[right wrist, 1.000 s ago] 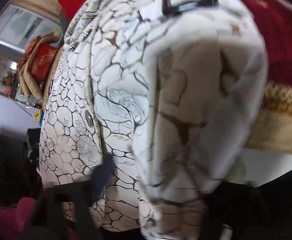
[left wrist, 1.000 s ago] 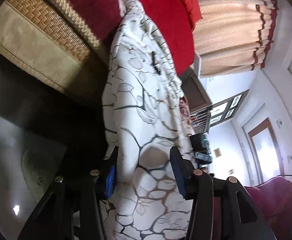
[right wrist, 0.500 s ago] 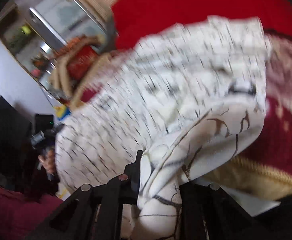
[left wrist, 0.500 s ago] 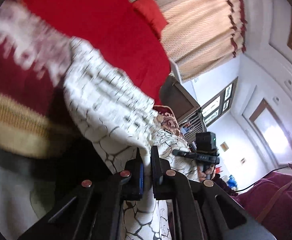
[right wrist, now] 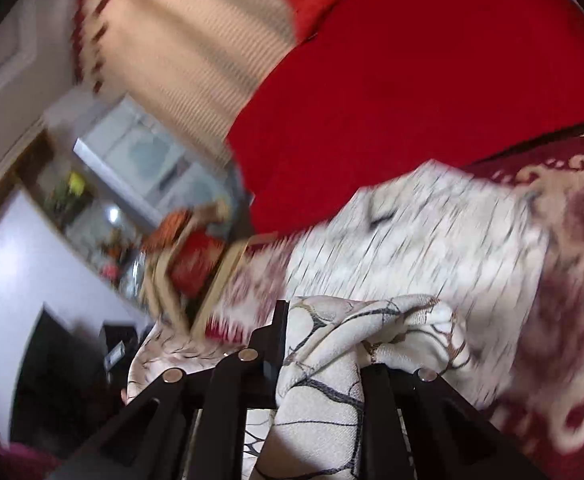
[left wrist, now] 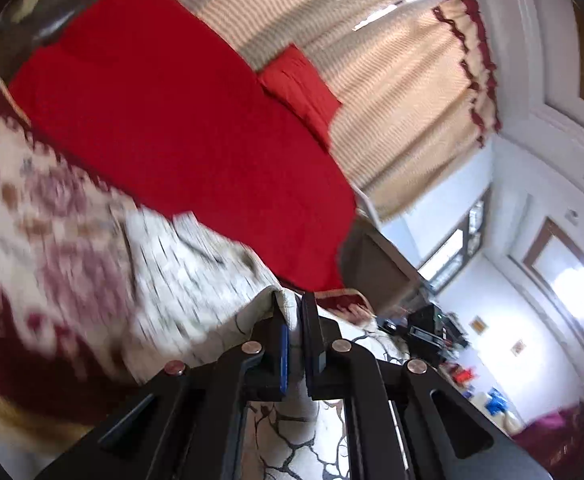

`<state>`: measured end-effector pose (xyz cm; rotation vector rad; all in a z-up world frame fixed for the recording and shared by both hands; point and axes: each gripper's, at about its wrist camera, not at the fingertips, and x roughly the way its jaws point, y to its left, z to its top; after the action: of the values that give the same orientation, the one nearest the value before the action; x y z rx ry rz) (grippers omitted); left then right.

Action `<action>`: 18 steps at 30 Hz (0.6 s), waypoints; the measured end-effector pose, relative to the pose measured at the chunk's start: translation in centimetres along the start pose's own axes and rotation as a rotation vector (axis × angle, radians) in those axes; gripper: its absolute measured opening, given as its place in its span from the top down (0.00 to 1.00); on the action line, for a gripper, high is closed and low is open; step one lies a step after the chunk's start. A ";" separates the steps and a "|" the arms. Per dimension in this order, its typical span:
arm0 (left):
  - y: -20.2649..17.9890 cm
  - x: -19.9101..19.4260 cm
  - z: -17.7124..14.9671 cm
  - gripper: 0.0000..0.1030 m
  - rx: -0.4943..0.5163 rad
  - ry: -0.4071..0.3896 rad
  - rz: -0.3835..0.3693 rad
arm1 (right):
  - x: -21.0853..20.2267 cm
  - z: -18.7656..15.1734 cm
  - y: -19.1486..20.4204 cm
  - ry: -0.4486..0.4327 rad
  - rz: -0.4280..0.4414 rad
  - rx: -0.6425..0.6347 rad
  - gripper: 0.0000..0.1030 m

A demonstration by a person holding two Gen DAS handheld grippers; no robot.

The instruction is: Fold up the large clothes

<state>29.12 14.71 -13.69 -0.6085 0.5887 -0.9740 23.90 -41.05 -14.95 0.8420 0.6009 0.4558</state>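
Over red bed (left wrist: 180, 128): one garment (left wrist: 196, 280); left claw (left wrist: 294, 316), right claw (right wrist: 324, 344) both clamped on it.

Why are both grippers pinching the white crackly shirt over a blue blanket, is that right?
Nearly. Both the left gripper and the right gripper do pinch the shirt, but the blanket behind it is red, not blue. Both wrist views show that.

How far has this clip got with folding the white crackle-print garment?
Done: both grippers have grips. In hand: left gripper and right gripper each pinch the garment, which trails onto the patterned blanket. Left: no finished fold is visible; motion blur hides detail.
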 end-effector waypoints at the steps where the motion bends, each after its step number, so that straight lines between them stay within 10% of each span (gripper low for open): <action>1: 0.7 1.3 2.0 0.95 0.003 -0.002 0.023 | 0.6 1.4 -1.3 -0.006 0.008 0.051 0.89; 9: 13.2 13.6 9.4 0.95 -0.227 0.071 0.345 | 11.6 8.1 -18.7 0.113 0.051 0.686 0.74; 14: 16.0 16.2 5.7 0.96 -0.323 0.169 0.327 | 12.2 6.8 -20.6 0.087 0.157 0.681 0.73; 17: 15.3 16.2 4.2 0.70 -0.328 0.194 0.304 | 11.5 7.8 -18.4 0.083 0.156 0.605 0.28; 18: 15.1 16.2 3.9 0.45 -0.339 0.191 0.298 | 11.0 8.0 -17.2 0.059 0.159 0.565 0.18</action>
<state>47.49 7.72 -24.52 -0.7066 0.9976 -0.6579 39.67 -49.11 -27.89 1.4258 0.7333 0.4621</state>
